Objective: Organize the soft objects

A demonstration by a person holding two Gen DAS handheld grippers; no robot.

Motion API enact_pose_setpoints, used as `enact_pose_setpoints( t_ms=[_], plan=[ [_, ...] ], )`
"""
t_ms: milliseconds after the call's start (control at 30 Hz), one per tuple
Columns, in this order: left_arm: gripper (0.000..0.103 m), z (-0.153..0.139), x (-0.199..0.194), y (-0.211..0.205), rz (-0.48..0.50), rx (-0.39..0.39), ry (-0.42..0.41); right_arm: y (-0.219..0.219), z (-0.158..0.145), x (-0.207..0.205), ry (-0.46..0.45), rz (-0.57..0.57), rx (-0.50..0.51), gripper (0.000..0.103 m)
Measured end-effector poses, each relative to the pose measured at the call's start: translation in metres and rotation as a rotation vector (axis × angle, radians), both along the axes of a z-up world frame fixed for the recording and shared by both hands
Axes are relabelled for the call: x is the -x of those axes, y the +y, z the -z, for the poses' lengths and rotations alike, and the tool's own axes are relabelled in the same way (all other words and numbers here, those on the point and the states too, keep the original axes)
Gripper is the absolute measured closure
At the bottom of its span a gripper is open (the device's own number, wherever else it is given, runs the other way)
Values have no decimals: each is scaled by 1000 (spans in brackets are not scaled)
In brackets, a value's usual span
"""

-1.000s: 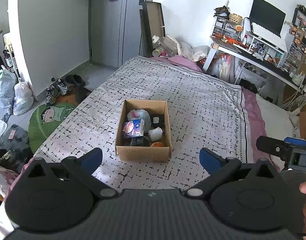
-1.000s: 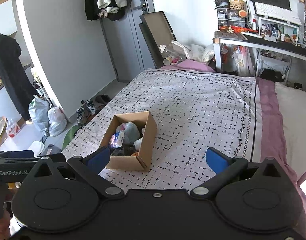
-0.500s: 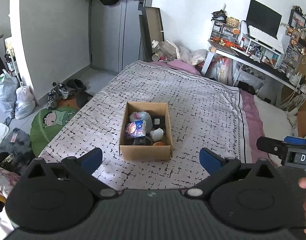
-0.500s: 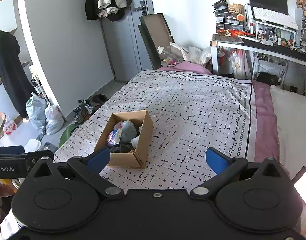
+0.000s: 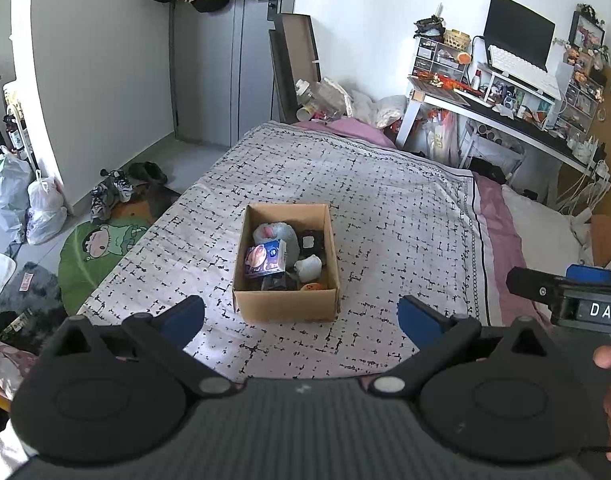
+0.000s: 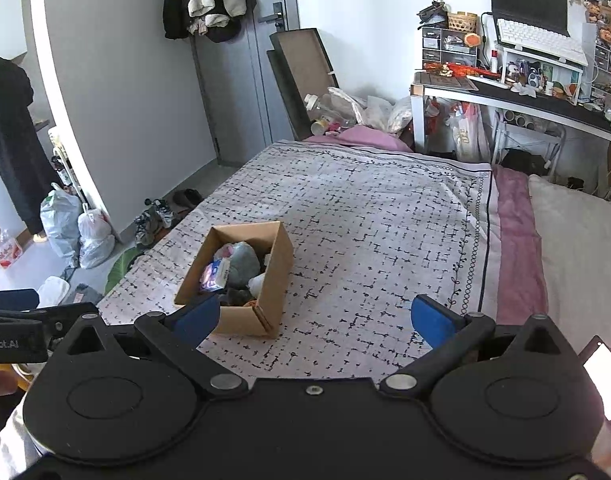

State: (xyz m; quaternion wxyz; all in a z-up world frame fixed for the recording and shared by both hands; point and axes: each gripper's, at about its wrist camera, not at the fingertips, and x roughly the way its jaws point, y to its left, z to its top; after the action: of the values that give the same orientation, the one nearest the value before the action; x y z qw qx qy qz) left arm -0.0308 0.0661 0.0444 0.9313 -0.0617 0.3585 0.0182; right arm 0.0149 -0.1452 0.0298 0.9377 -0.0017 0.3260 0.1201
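Note:
An open cardboard box (image 5: 286, 306) (image 6: 273, 280) sits on the patterned bedspread (image 5: 385, 216) (image 6: 365, 232). Inside it lie a grey plush toy (image 5: 275, 234) (image 6: 241, 260), a blue tissue pack (image 5: 265, 258) (image 6: 215, 275), a white soft piece (image 5: 308, 267), a dark item (image 5: 310, 242) and something orange (image 5: 311, 287). My left gripper (image 5: 301, 318) hovers open just in front of the box with nothing between its blue fingers. My right gripper (image 6: 315, 318) is also open and empty, to the right of the box; its left fingertip (image 6: 197, 318) overlaps the box's near corner in view.
Shoes (image 5: 113, 192), plastic bags (image 5: 25, 200) and a green rug (image 5: 101, 256) lie on the floor left of the bed. A cluttered desk (image 5: 505, 112) stands at the far right; a pink sheet and pillow (image 6: 577, 248) run along the bed's right side. A grey door (image 5: 221, 64) is behind.
Both grippers have drawn back and risen slightly, so the box looks a little smaller and farther. Both stay open and empty; the box has not moved.

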Motion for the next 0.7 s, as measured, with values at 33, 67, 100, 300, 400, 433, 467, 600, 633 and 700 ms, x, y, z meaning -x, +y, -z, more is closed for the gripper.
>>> enact_pose_setpoints(
  t_ms=[33,67,100,300,400,433,467,600,633,700],
  plan=[
    [1,1,-1,1,0,1,2,0,0,-1,1,2,2,0],
    [1,1,-1,1,-1,1,3,-1,0,-1,3,4,1,0],
    [1,2,-1,1,-2,2,4,-1,0,-2,4,4,0,0],
    [1,2,-2,2,-5,3,6,-2,0,-2,7,9,-1,0],
    [1,4,-3,5,-8,2,10,-2,0,-2,7,10,-2,0],
    [1,4,-3,5,-8,3,10,-2,0,-2,8,10,-1,0],
    [1,4,-3,5,-7,3,10,-2,0,-2,8,11,-1,0],
    [1,4,-4,5,-9,1,11,-3,-1,-2,4,11,0,0],
    [1,4,-4,5,-8,1,11,-3,-1,-2,5,12,-1,0],
    [1,4,-4,5,-6,1,9,-4,-2,-1,4,11,-7,0]
  ],
)
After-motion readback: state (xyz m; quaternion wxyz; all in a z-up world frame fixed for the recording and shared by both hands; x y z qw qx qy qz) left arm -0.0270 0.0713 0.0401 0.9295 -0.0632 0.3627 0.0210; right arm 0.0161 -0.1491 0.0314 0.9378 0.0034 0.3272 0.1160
